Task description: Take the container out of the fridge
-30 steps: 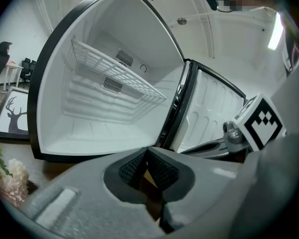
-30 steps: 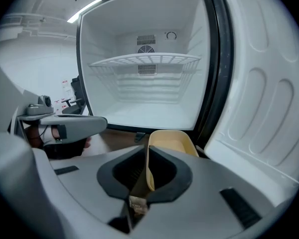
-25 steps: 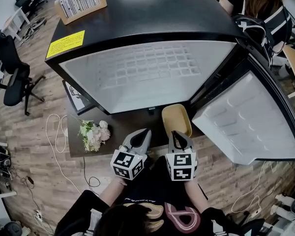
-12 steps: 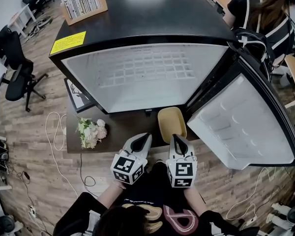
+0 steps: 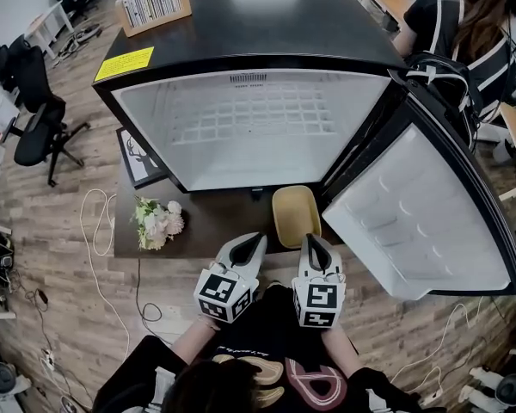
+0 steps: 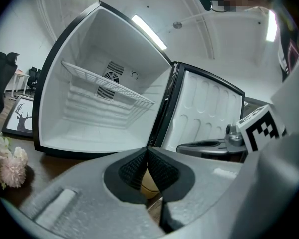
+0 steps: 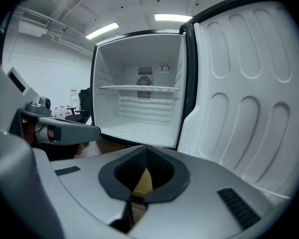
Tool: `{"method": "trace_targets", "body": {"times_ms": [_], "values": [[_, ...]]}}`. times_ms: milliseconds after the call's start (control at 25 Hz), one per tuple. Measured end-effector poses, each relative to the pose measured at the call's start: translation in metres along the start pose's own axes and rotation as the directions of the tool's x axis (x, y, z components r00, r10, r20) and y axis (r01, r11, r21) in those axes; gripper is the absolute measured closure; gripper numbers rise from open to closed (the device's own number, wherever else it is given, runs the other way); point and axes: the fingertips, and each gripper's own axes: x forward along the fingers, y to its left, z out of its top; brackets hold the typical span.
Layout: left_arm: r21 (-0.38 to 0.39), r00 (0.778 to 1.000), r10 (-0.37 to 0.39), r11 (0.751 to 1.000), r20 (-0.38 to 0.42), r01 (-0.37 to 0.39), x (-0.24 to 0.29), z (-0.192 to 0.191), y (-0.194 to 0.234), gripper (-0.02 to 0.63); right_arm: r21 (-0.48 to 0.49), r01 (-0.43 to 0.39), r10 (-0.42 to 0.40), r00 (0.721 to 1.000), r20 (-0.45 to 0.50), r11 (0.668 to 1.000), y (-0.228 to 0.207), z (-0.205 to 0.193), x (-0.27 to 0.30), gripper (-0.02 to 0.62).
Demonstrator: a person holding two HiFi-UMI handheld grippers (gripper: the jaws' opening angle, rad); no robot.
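Wood flooring surrounds a low dark table (image 5: 208,224) where the black fridge (image 5: 249,127) stands open, its inside bare. The yellow container (image 5: 296,216) sits on the table outside it, at twelve o'clock from my right gripper (image 5: 314,244). That gripper and my left gripper (image 5: 254,241) are both closed on nothing. I judge the removal done, leaving only a pull-back.

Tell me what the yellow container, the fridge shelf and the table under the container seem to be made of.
Container: probably plastic, matte tan-yellow, with smooth rounded corners.
Fridge shelf: white coated wire, showing as a thin open grid.
Table: likely wood or wood laminate, dark brown with a slight sheen; no grain can be made out.
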Motion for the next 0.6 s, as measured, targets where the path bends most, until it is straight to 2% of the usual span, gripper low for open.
{"method": "trace_targets", "body": {"times_ms": [600], "values": [[-0.005,0.997,0.070,0.998,0.037,-0.070,-0.002,-0.003,-0.013,0.598,-0.060,-0.094,0.095,0.995,0.013,0.994,0.002,-0.002,-0.007,0.589]]}}
